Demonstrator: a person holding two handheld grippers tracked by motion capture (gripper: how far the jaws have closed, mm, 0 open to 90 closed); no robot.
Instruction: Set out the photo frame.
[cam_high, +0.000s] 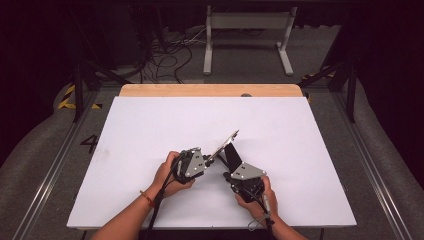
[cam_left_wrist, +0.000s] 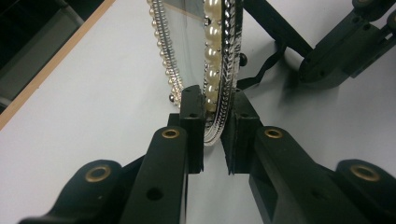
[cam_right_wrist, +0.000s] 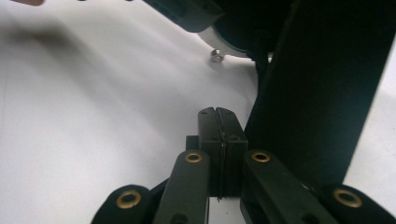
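A silver picture frame (cam_high: 224, 144) edged with pearls (cam_left_wrist: 212, 35) stands tilted on the white table (cam_high: 150, 120). My left gripper (cam_high: 209, 159) is shut on the frame's lower rim (cam_left_wrist: 215, 126), one jaw on each face. Behind the frame its black back stand (cam_high: 231, 156) slopes down to the table, joined to it by a black zigzag ribbon (cam_left_wrist: 264, 70). My right gripper (cam_high: 228, 174) is shut with nothing seen between its jaws, its tips (cam_right_wrist: 218, 113) just left of the stand (cam_right_wrist: 322, 84). In the left gripper view the right gripper (cam_left_wrist: 322, 70) sits beyond the frame.
A wooden strip (cam_high: 210, 90) runs along the table's far edge. Past it lie cables (cam_high: 165, 55) on the floor and a white metal stand (cam_high: 247, 35). Both forearms come in from the near edge.
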